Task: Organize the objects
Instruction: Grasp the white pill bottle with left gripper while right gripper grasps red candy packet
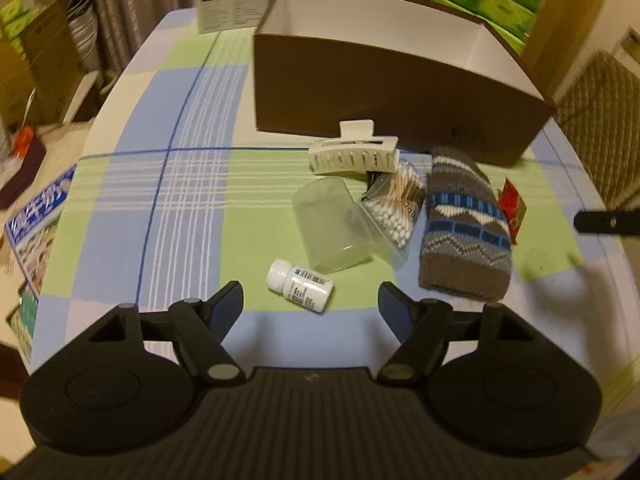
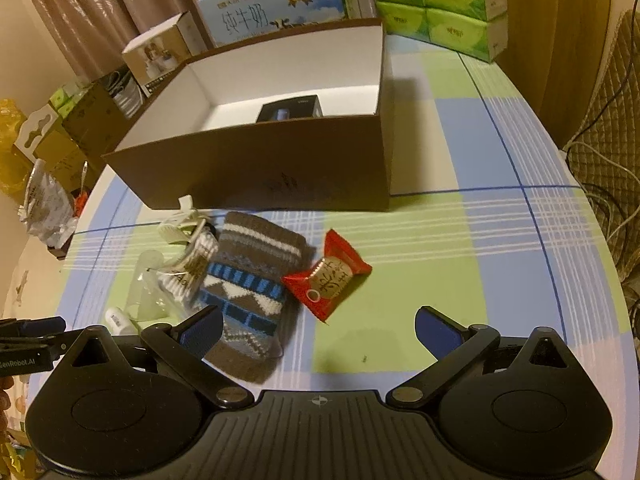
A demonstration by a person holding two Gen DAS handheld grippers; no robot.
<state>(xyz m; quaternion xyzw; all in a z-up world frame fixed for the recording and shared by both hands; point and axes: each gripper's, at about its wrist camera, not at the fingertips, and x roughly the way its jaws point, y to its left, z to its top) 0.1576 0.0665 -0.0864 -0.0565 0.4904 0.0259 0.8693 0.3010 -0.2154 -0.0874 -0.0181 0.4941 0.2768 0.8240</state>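
Left wrist view: the left gripper [image 1: 311, 300] hangs wide open and empty over a checked tablecloth [image 1: 192, 184], a white pill bottle [image 1: 300, 280] lying just ahead between its fingers. Beyond it lie a clear plastic cup [image 1: 332, 228], a bag of cotton swabs [image 1: 394, 208], a white hair clip [image 1: 354, 154] and a knitted sock [image 1: 466, 232], all before the brown box [image 1: 392, 96]. A level close across the bottle's body would likely hold best, since it may roll. The box's floor is hidden here.

Right wrist view: the right gripper [image 2: 319, 326], also open and empty, faces a red snack packet [image 2: 326, 276] touching the sock [image 2: 248, 288]. The crinkly wrapper probably wants a central pinch. Something dark in the box [image 2: 256, 172] is half hidden by its wall.
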